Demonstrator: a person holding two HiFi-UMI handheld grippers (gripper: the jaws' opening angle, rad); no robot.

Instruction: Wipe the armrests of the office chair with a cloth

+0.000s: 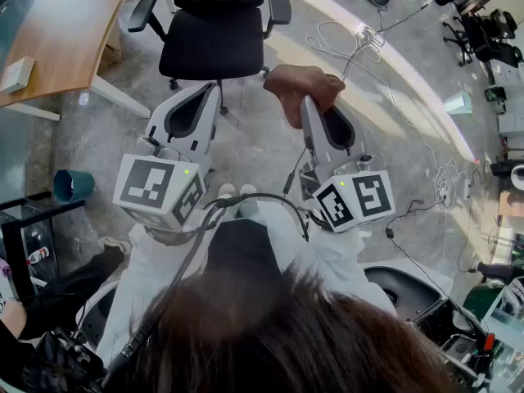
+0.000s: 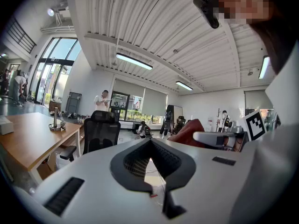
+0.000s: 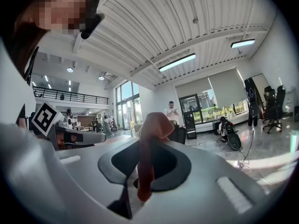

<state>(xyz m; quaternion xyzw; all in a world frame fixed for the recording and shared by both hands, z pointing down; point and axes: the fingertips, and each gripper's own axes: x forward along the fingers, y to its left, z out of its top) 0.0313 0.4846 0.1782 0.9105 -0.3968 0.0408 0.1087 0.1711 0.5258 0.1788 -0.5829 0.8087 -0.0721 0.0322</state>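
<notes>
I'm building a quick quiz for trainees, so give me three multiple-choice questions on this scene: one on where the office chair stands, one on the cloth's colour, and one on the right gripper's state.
1. Where does the office chair stand?
A) on the floor beside the wooden desk
B) on top of a desk
C) tipped over on its side

2. What colour is the cloth?
A) blue
B) white
C) reddish-brown

3. The right gripper is:
A) open and empty
B) shut on the cloth
C) lying on the floor

Answers:
1 A, it stands upright next to the desk.
2 C, both views show it reddish-brown.
3 B, the cloth is pinched between the jaws.
</notes>
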